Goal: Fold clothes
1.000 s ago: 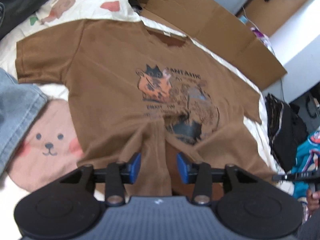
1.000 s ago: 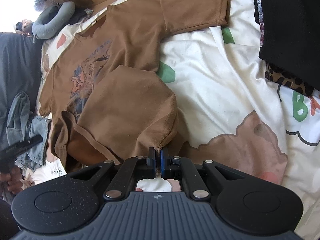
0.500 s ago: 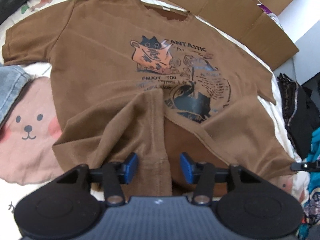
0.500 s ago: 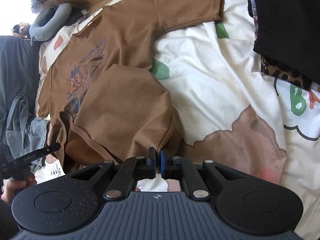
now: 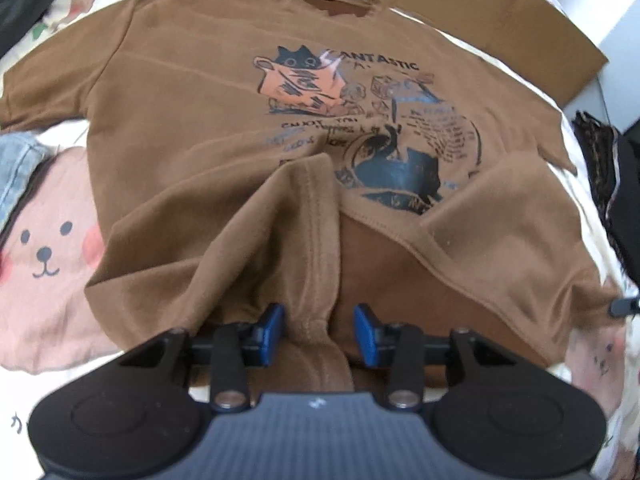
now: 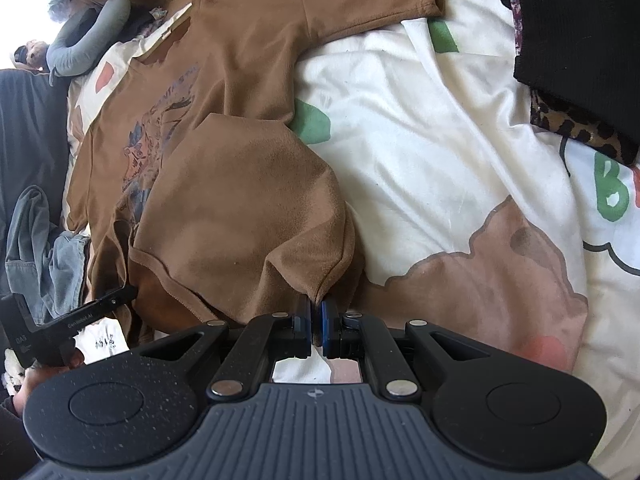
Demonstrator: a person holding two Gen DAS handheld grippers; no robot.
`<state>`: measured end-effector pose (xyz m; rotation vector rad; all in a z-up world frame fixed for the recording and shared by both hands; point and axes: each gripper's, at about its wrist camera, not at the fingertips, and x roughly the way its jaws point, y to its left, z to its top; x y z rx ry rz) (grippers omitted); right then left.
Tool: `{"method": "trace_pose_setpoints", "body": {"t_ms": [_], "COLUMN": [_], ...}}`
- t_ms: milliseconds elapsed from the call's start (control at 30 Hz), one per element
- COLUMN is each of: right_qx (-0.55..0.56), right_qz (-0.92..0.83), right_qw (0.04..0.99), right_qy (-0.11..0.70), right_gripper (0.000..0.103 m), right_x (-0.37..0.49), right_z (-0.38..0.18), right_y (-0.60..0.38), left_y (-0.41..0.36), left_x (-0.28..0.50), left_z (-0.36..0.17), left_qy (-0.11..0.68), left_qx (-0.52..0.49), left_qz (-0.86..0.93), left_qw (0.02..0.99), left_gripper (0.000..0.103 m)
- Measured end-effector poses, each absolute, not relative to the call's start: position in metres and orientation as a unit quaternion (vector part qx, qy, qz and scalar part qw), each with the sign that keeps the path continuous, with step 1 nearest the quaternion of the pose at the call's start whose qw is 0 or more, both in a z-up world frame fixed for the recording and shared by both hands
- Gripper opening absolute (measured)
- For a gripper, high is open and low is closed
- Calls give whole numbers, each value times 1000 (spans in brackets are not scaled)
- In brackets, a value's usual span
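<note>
Brown cotton T-shirt [image 5: 192, 120] lies face up on a bed, on a white bedsheet [image 6: 420, 128] printed with pink bears and green letters. Its front shows a cat print [image 5: 304, 80] with the word "FANTASTIC". The lower part of the shirt is lifted and folded up over the print at two places, so the darker inside of the fabric shows between them. The left gripper [image 5: 319, 328] points down at the hem; its blue pads [image 5: 273, 326] stand apart and are closing, with a raised ridge of the hem between them. The left pad is just beside the cloth, the right pad is apart from it, so the cloth is not pinched yet. The right gripper [image 6: 316, 322] is clamped together on the other bottom corner of the shirt, and the fabric hangs in a tent shape from its pads. In the right wrist view the left gripper [image 6: 108, 304] shows at the left edge, held by a hand [image 6: 36, 376]. Blue jeans [image 5: 16, 172] lie at the left side of the shirt, black clothes [image 6: 580, 40] and a leopard-pattern cloth [image 6: 576, 128] at the right side. Flat cardboard [image 5: 480, 12] lies behind the collar, and a grey neck pillow [image 6: 88, 36] lies near it.
</note>
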<state>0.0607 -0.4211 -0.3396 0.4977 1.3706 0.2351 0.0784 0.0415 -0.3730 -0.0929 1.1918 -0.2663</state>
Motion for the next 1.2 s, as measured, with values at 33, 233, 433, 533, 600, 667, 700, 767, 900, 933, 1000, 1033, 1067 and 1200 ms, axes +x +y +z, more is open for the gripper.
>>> {"method": "trace_pose_setpoints", "body": {"t_ms": [33, 233, 433, 533, 600, 667, 700, 767, 900, 933, 1000, 1033, 1067, 1200], "right_qx": [227, 232, 234, 235, 235, 236, 236, 236, 235, 234, 232, 232, 233, 240], "right_qz": [108, 109, 118, 124, 125, 125, 126, 129, 141, 145, 152, 156, 159, 170], "right_qw": [739, 743, 750, 755, 758, 762, 765, 771, 782, 784, 788, 790, 792, 796], "right_qy": [625, 618, 607, 600, 595, 589, 586, 577, 561, 556, 549, 545, 542, 529], "right_gripper": [2, 2, 2, 2, 2, 2, 2, 2, 2, 2, 2, 2, 2, 2], "right_x": [62, 63, 58, 54, 51, 48, 46, 44, 40, 39, 36, 35, 33, 27], "right_z": [-340, -337, -325, -316, -310, -302, -298, -288, -267, -261, -250, -244, -239, -221], "right_y": [-421, -425, -429, -431, -434, -437, -439, -440, -443, -443, -443, -443, -444, -445], "left_y": [42, 63, 88, 100, 108, 117, 122, 132, 143, 145, 149, 150, 152, 160], "left_x": [78, 67, 46, 33, 26, 19, 15, 9, 0, -3, -7, -10, -12, -17], "left_z": [-373, -364, -340, -323, -311, -297, -290, -275, -243, -235, -219, -211, -204, -177], "left_qy": [559, 560, 542, 529, 521, 511, 505, 492, 461, 453, 437, 430, 423, 402], "left_qx": [-40, -55, -58, -56, -56, -55, -55, -59, -65, -65, -66, -67, -67, -71], "left_qz": [-125, -111, -86, -72, -61, -49, -44, -34, -22, -20, -18, -17, -16, -13], "left_qw": [819, 819, 834, 844, 849, 857, 860, 868, 885, 889, 897, 900, 903, 913], "left_gripper": [35, 5, 3, 3, 3, 3, 3, 2, 2, 2, 2, 2, 2, 2]}}
